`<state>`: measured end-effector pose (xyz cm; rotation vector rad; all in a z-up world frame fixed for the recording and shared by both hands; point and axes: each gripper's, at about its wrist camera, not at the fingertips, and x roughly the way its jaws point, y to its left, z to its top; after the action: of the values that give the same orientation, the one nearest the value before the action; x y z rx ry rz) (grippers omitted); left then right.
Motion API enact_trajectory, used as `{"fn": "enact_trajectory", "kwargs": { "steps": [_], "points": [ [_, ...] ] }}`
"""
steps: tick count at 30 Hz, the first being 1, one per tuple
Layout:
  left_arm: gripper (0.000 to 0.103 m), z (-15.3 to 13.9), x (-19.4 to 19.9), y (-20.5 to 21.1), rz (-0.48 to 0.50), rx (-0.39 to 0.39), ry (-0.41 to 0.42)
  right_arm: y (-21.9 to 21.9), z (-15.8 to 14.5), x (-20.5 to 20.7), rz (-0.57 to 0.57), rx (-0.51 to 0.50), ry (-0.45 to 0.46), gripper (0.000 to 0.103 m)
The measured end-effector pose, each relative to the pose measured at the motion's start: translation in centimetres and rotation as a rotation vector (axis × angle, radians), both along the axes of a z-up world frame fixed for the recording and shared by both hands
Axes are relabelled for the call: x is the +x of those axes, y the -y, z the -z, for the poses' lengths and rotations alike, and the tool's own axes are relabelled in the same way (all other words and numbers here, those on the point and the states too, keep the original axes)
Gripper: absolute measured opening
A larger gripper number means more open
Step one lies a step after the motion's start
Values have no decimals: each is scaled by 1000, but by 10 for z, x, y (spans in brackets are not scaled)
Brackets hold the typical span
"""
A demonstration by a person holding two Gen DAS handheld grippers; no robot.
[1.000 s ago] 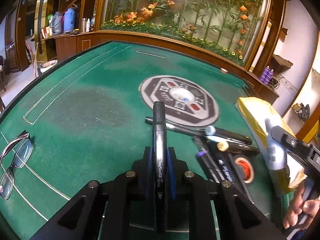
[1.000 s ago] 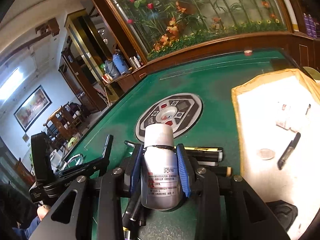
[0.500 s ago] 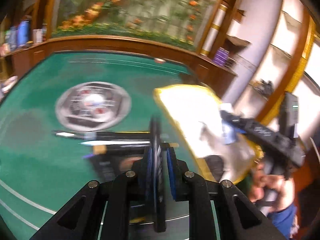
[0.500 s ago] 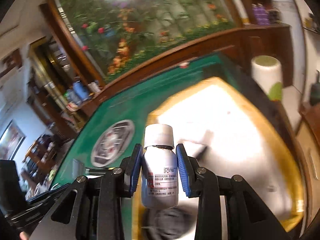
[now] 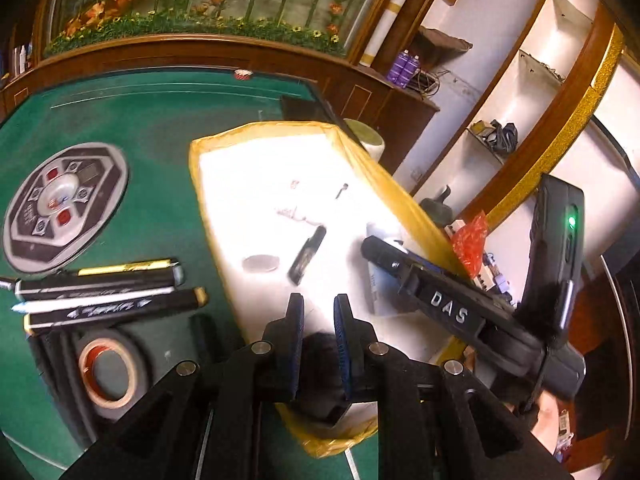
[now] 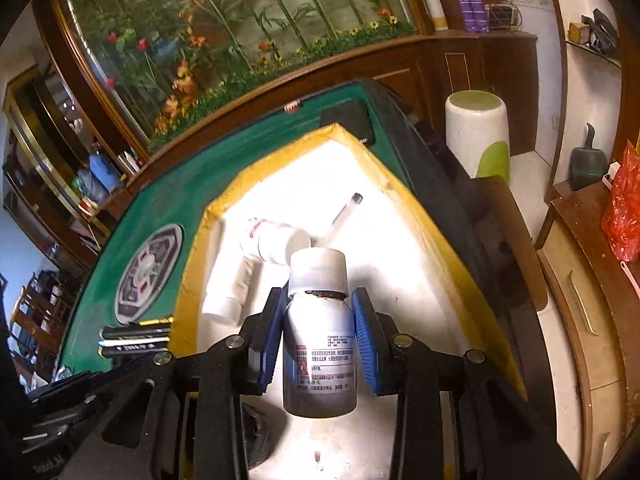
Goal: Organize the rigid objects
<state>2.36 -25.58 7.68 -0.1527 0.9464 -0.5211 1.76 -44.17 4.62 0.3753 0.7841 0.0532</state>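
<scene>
**Mia:** What is the right gripper (image 6: 320,300) doing?

**Ben:** It is squeezing a silver bottle (image 6: 319,344) with a white cap. The bottle stands up between the blue pads. Under the jaws is the white tray (image 6: 452,264) with the yellow rim. Just ahead of the jaws, two white bottles (image 6: 276,240) lie in the tray.

**Mia:** And the left gripper (image 5: 319,304)?

**Ben:** Its jaws are close together. Something dark shows low in the gap. I cannot tell if they are pinching it.

**Mia:** What is near it?

**Ben:** Ahead of the jaws, a black marker (image 5: 308,250) lies in the tray. Left of the jaws, more markers (image 5: 108,296) and a tape roll (image 5: 106,372) lie on the green table (image 5: 160,120).
</scene>
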Motion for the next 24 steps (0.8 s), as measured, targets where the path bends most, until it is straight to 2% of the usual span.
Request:
{"fn": "enact_trajectory", "kwargs": {
  "steps": [2,6,12,16,18,20,21,22,24],
  "points": [
    [15,1,-6,-18,-17,15,3,-2,0,-1,-5,-3,1,33],
    [15,15,-9,-53,-66,8,-75,-2,-2,-2,-7,-6,12,33],
    [15,33,-20,-45,-49,92,-123,1,-6,-5,4,4,30,33],
    [15,42,-26,-34,-25,159,-118,1,-8,-7,-1,11,39,33],
    [20,47,-24,-29,-22,179,-113,0,-10,-8,-8,15,46,33],
    [20,50,-22,-23,-30,216,-79,-2,-11,-9,-14,12,53,33],
    [15,49,-23,-20,-30,240,-55,-2,-11,-9,-16,13,53,33],
    [14,50,-25,-19,-33,260,-42,-2,-11,-9,-17,14,52,33],
    [14,48,-27,-21,-36,255,-38,-2,-11,-9,-16,10,51,33]
  ]
}}
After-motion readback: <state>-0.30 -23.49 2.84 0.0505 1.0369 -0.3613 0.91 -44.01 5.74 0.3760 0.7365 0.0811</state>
